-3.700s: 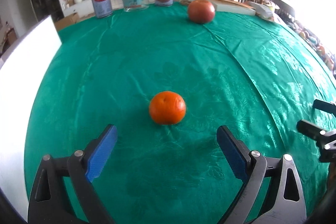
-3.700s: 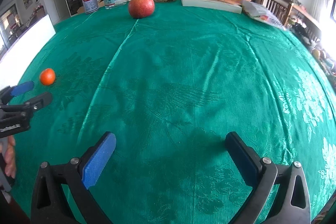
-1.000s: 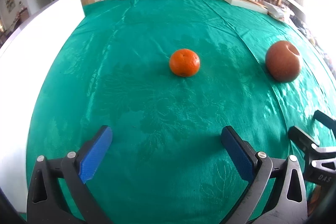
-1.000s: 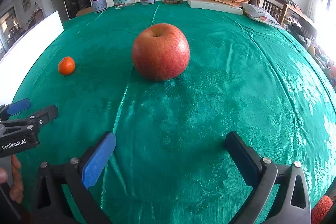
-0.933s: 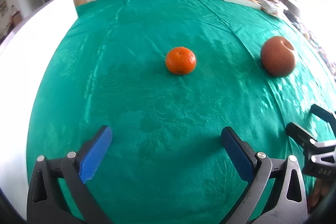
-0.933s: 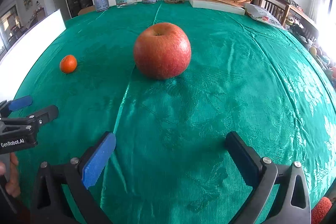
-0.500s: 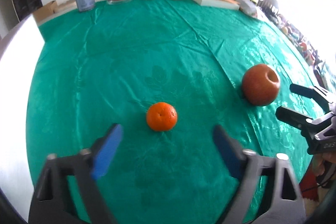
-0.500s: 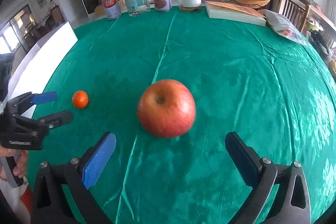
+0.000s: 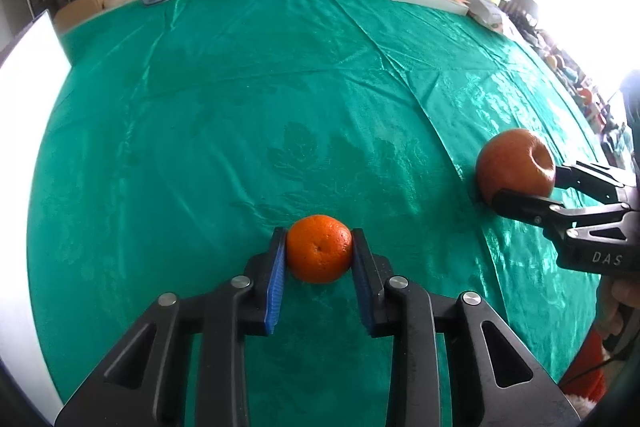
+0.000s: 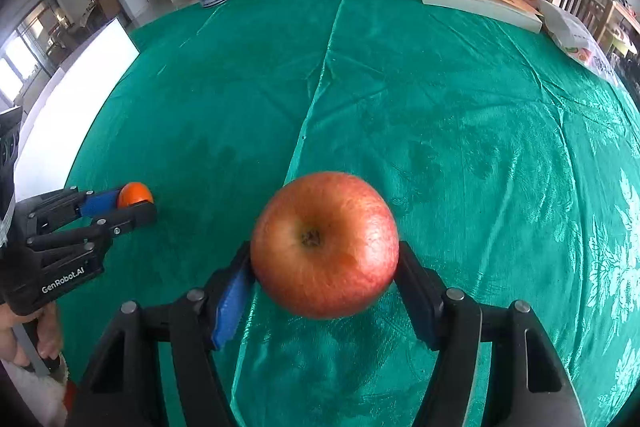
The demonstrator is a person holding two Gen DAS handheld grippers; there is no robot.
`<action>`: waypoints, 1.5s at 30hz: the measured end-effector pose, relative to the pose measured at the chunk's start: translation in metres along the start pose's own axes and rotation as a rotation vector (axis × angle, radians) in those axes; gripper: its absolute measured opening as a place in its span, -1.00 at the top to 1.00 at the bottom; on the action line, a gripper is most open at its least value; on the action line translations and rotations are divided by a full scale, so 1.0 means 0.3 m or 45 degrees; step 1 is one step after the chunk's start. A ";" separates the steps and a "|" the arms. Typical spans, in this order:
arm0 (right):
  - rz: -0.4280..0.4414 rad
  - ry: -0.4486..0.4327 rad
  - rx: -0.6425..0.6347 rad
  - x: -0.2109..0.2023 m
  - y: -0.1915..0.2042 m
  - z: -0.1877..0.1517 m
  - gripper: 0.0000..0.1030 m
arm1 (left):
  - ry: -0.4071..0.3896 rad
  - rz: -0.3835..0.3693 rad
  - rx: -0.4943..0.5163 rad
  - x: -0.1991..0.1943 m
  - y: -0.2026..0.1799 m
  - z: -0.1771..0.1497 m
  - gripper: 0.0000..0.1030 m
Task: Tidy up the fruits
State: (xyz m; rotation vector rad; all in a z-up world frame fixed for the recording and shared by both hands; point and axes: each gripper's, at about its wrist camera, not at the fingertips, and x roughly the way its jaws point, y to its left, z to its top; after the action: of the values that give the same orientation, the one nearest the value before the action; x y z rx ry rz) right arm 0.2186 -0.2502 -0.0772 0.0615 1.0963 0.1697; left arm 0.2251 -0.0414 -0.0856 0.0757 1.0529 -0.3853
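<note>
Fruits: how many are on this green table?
2. The orange sits between the left gripper pads, near the table's left side. The apple is clamped in the right gripper, to the orange's right. No others show.

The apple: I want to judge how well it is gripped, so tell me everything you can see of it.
The apple is large, round and red with yellowish streaks, its skin smooth and a little glossy. Its brown stem pit faces up toward the camera. It sits between the right gripper's fingers, whose jaws have just been closing; the blue pad presses one flank, the dark pad the other. Beneath it lies the green tablecloth; whether it rests there cannot be told.
</note>
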 end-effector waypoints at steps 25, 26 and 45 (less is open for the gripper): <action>0.505 0.018 -0.622 -0.095 1.395 0.533 -0.30 | -0.080 0.346 -0.640 -0.600 1.106 0.043 0.41; 0.466 0.045 -0.649 -0.039 1.456 0.540 -0.30 | -0.043 0.344 -0.684 -0.557 1.151 0.025 0.41; 0.157 0.123 -0.837 0.200 1.651 0.567 -0.42 | 0.010 0.432 -0.792 -0.486 1.231 -0.025 -0.47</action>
State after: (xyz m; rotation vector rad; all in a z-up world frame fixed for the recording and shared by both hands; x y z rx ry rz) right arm 0.3437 0.2537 0.0138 -0.4724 1.0877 0.6406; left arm 0.2828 0.3440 -0.0093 -0.2977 1.1042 0.2571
